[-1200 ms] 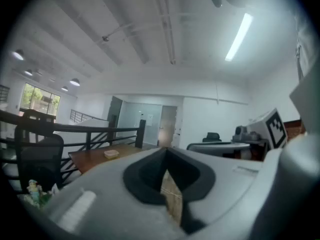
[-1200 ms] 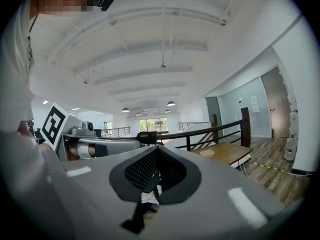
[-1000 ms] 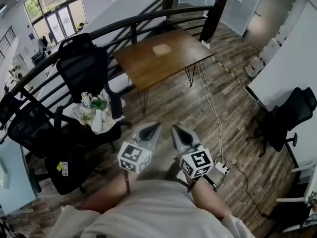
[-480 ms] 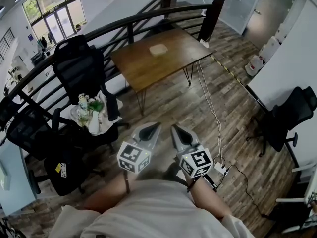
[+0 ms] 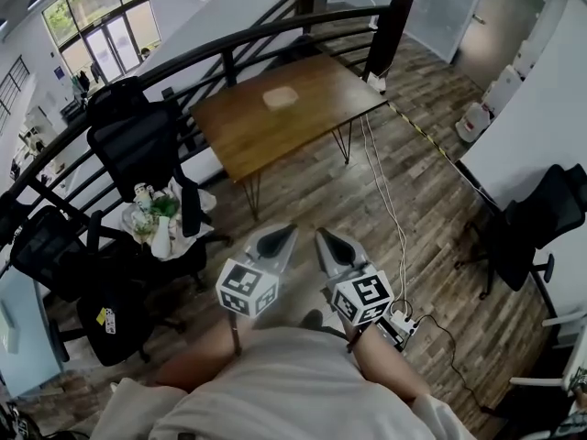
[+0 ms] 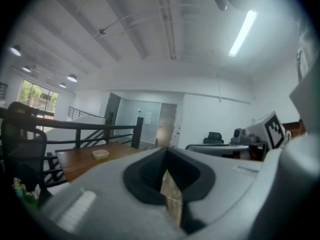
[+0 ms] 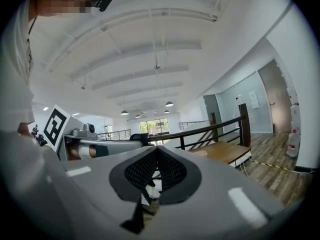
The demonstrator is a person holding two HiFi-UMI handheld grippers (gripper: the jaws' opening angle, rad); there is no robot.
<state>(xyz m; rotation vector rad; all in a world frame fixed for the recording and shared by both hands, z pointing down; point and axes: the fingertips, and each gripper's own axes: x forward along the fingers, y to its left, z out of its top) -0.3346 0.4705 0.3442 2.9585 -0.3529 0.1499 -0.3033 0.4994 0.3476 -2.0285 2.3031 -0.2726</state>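
Wood-plank flooring (image 5: 321, 186) runs under everything in an open office, seen from the head view steeply downward past the person's pale shirt (image 5: 284, 383). Closest in, on the near side of the wooden table (image 5: 275, 126), the left gripper (image 5: 282, 233) and the right gripper (image 5: 323, 238) are held side by side above the floor, their marker cubes facing up and their tips aimed toward that table. The left gripper view shows its two jaws pressed together at the tip with nothing between the dark pads, and the right gripper view shows the same, tips meeting and the hollow behind them bare. A white power strip (image 5: 401, 326) lies on the floor just beside the right gripper, well short of the table, and a pale cable (image 5: 383, 200) runs from it along the planks up to the table's right end. Left of the grippers and nearer than the table stands a small round stand (image 5: 156, 236) crowded with bottles and small figures. A black office chair (image 5: 138, 145) sits just behind it, off the table's left end. On the tabletop, toward its far edge, rests a shallow pale container (image 5: 280, 97). Beyond the table a black railing (image 5: 229, 44) curves across the view, ending at a dark post by the table's far right corner. Well to the right of the table, against a white wall, is another black office chair (image 5: 541, 218).
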